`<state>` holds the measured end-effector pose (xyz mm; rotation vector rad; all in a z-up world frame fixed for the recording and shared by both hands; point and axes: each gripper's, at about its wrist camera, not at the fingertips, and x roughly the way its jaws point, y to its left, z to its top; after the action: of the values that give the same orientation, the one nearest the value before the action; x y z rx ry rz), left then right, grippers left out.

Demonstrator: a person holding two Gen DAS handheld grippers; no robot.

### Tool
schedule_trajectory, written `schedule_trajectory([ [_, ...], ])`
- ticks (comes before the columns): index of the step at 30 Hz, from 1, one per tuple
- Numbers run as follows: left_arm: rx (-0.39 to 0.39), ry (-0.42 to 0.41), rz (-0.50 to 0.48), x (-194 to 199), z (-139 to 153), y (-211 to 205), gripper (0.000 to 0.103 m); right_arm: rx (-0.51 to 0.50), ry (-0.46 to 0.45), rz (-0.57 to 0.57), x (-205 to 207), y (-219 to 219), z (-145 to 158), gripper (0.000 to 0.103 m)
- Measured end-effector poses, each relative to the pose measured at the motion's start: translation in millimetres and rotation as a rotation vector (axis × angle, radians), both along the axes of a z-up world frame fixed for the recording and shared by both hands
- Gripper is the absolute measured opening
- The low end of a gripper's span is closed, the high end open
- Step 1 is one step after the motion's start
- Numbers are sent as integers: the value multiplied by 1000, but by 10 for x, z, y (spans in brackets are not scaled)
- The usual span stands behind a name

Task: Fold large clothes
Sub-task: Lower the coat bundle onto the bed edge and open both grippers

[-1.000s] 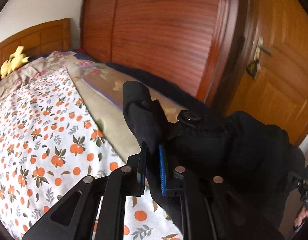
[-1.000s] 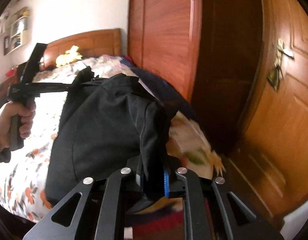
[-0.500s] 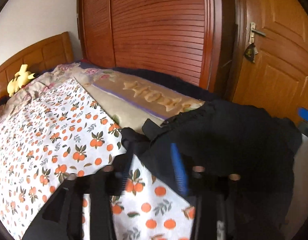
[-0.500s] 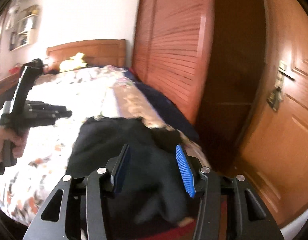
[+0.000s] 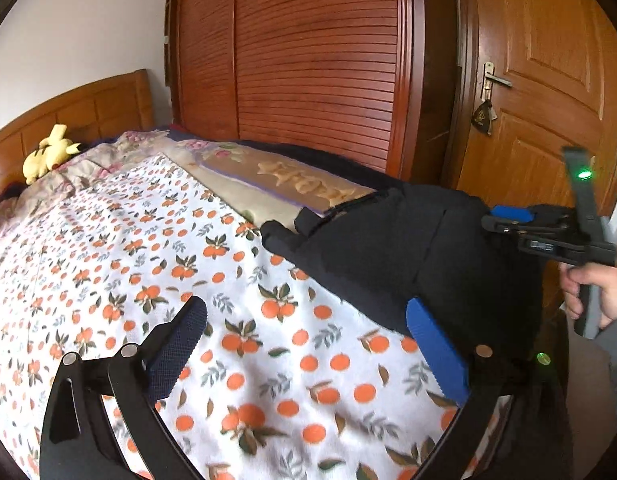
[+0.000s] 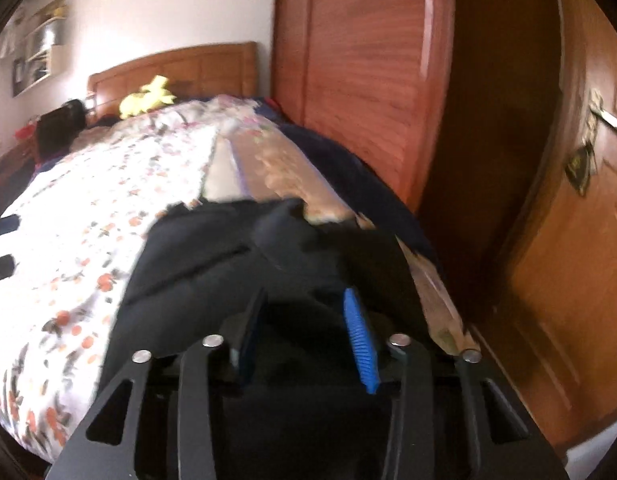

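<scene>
Item: black garment (image 5: 408, 256), bulky and dark, lying bunched on the orange-print bedspread (image 5: 156, 248) at the near corner of the bed, ahead and to the right of the left gripper (image 5: 304, 344). Change noted: a second ago both tongs were clamped on its cloth and carried it in the air; half a second ago the pads had parted; now it rests on the bed, released. Judgement: the set-down is done, the garment is still a heap, and spreading flat comes before any fold. Left gripper: jaws spread wide, nothing between them, low over the bedspread, right pad just at the garment's near edge. Right gripper (image 6: 304, 332): jaws apart at a middling gap, holding nothing, hovering directly above the garment (image 6: 268, 264), which fills the space ahead and beneath; view blurred. Right hand (image 5: 600, 292): wrapped on the handle, tool level, beyond the garment from the left tongs.
</scene>
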<state>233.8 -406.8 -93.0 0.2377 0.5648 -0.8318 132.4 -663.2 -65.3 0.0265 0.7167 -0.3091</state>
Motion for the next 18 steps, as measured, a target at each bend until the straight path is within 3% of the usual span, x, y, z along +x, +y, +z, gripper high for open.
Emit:
schedule_trajectory([
  [5,-4,-9,4,-178,-30,183,100,32,19,-24,-38,-95,-256,35],
  [10,-28,13,22,-320,-55,461,100,-6,11,-65,-153,6,-64,35],
  [14,-38,7,48,-412,-23,691,101,-25,-18,-85,-344,37,74,43],
  [18,-64,23,77,-473,30,969,100,-4,38,-120,-345,-47,-108,45],
])
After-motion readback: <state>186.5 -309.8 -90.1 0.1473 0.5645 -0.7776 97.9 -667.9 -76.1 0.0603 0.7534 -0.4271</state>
